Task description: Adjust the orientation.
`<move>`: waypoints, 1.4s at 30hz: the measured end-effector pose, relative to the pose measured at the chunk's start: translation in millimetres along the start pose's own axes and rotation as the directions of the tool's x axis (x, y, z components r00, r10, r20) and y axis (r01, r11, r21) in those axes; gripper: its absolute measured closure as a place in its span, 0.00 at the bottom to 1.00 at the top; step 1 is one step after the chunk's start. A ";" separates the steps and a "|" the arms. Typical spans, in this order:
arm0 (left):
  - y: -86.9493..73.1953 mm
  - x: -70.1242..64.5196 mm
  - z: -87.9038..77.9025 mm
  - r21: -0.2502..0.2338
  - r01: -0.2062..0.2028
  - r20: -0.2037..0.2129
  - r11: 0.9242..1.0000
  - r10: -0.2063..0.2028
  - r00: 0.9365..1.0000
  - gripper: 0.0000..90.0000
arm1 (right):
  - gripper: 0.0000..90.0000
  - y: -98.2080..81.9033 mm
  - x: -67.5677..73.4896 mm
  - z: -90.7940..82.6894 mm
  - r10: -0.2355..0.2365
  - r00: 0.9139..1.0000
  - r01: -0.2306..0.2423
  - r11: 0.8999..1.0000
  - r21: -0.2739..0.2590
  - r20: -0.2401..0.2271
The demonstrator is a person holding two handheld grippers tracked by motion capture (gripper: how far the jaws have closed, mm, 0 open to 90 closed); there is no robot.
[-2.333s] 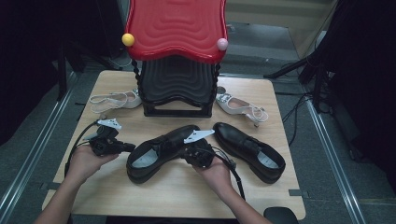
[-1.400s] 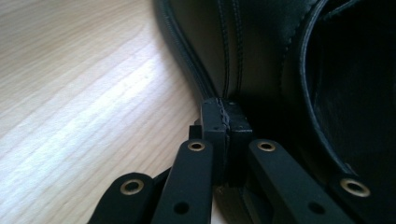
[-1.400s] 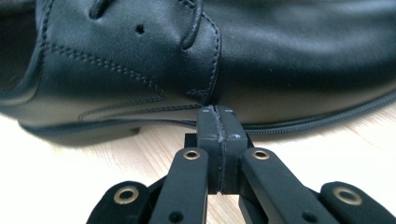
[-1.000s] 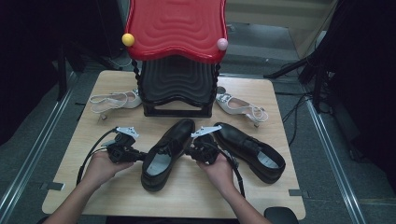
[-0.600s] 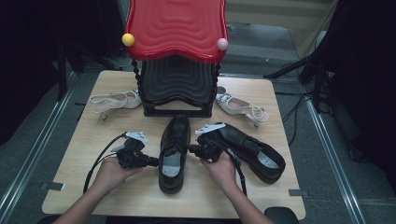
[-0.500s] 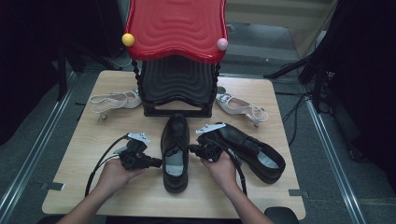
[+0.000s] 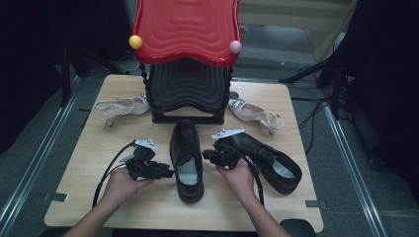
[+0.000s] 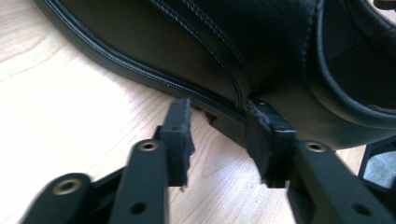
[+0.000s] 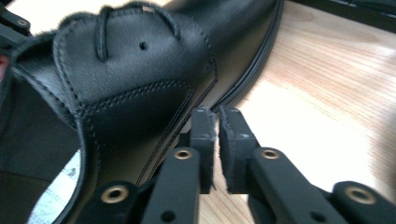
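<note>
shoe (image 7: 186, 158) stiff, sole-heavy, we judged | left gripper (image 8: 218, 126) gaped beside its welt, jaws just opening | right gripper (image 9: 216, 122) nearly closed, empty | grip collar

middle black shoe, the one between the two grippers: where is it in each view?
High view: middle black shoe at centre, toe toward the red and black stand, left gripper and right gripper at its sides.
Left gripper view: its side wall and sole edge cross the top.
Right gripper view: its laced upper sits upper left.
Shared landmark: the light wooden table.
</note>
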State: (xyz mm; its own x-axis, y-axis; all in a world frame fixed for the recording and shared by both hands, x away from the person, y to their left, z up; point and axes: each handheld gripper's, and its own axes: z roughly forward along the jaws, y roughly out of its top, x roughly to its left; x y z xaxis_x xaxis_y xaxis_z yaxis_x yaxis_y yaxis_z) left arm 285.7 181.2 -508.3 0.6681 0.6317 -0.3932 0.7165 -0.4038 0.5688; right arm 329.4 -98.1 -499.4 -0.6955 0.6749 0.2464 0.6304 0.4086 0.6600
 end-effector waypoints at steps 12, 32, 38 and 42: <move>-0.4 5.7 -16.6 -0.055 -0.044 -0.035 0.998 0.043 0.998 0.52 | 0.64 -1.7 1.9 -21.9 -0.001 0.998 -0.004 0.998 -0.070 -0.068; 26.1 15.5 -64.0 -0.114 -0.056 -0.029 0.992 0.053 0.998 0.87 | 0.59 1.3 32.2 -46.5 -0.001 0.996 -0.006 0.997 -0.071 -0.092; 41.8 17.0 -68.7 -0.102 -0.078 -0.021 0.992 0.076 0.997 0.97 | 0.60 4.4 45.9 -50.4 -0.002 0.996 -0.003 0.998 -0.060 -0.089; 51.1 17.7 -71.4 -0.105 -0.086 -0.019 0.991 0.085 0.996 0.97 | 0.60 7.6 53.9 -49.3 -0.007 0.995 0.003 0.999 -0.045 -0.101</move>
State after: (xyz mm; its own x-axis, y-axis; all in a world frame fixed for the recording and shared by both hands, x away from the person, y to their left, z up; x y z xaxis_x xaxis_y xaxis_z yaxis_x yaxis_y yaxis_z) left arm 319.9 219.0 -434.6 0.7225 0.6076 -0.3299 0.6312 -0.3848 0.6734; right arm 279.7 -88.9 -446.1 -0.7312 0.6067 0.3117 0.6122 0.3822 0.6922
